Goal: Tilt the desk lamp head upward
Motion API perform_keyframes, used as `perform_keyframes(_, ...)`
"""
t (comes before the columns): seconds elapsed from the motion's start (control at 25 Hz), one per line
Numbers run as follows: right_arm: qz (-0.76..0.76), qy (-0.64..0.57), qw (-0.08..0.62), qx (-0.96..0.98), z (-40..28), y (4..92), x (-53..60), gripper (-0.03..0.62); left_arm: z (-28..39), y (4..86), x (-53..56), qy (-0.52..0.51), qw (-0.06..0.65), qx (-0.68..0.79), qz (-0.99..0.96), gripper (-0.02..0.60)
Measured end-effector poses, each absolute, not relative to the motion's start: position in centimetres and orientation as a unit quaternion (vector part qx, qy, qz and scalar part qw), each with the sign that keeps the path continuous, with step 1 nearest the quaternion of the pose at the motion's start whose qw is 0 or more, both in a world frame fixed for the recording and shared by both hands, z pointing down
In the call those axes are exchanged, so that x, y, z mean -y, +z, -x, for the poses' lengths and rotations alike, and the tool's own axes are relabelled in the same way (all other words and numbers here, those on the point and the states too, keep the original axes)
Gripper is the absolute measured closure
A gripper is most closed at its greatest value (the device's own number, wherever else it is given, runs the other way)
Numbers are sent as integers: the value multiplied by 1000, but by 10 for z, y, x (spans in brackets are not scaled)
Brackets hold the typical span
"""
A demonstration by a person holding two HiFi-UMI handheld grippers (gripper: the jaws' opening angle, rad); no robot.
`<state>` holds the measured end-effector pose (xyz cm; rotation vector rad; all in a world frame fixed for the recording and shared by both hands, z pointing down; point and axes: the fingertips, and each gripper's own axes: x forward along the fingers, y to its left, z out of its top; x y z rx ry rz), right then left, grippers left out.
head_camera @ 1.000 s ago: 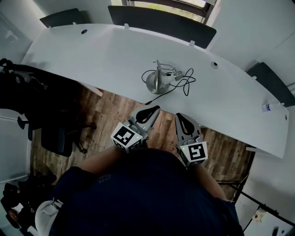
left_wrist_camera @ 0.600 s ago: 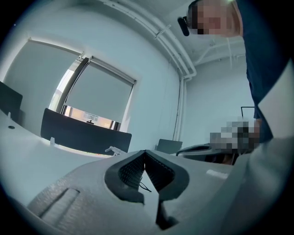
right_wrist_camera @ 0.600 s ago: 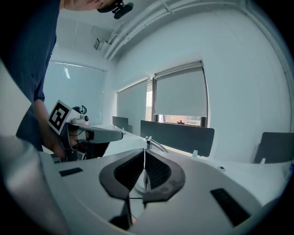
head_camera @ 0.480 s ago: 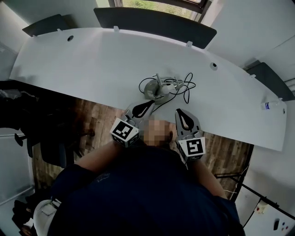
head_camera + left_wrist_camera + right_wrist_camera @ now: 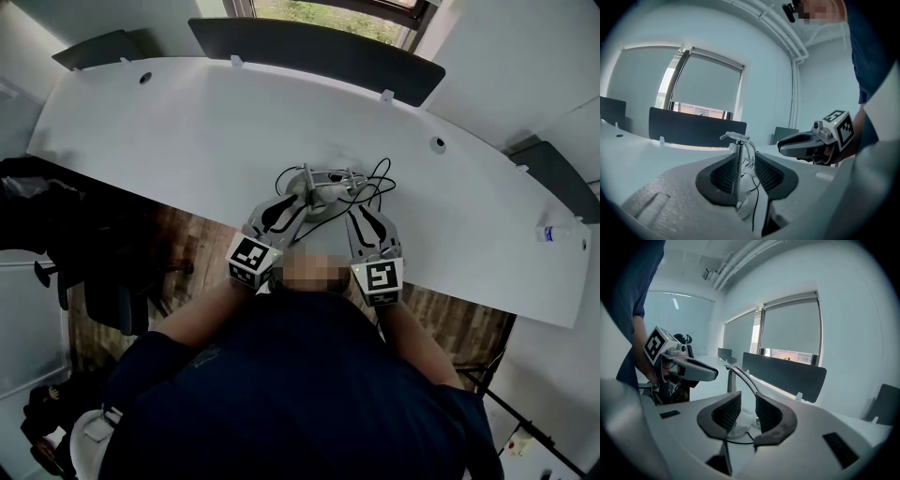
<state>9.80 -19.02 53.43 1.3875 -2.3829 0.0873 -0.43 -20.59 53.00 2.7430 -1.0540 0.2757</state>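
A small silver desk lamp [image 5: 317, 184] stands near the front edge of the white desk [image 5: 187, 122], its black cable [image 5: 377, 184] coiled beside it. My left gripper [image 5: 294, 193] reaches the lamp's round base from the left. Its jaws are opening, and the upright post [image 5: 736, 164] shows in the gap without touching the pads. The lamp head [image 5: 734, 136] sits above the jaws. My right gripper [image 5: 355, 210] is just right of the lamp with jaws opening. The bent arm [image 5: 743, 377] and base [image 5: 738, 426] show through its gap, and nothing is gripped.
Dark partition panels [image 5: 309, 47] line the far edge of the desk. A water bottle [image 5: 555, 231] lies at the far right. A black office chair [image 5: 108, 277] stands on the wooden floor to the left, below the desk's front edge.
Both grippers have moved forward from over the floor to either side of the lamp. Their jaws have parted from shut.
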Motion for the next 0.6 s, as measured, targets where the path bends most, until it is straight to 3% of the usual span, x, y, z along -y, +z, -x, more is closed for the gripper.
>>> perform_keyframes(0.24,-482,4,238,843,-102,566,222,444,-8,548,230,122,81,370,-918,411)
perform_keyframes(0.6,-482,-41,303,821,-92,603,269,418,-25,554,257,152,59,369,-915,397)
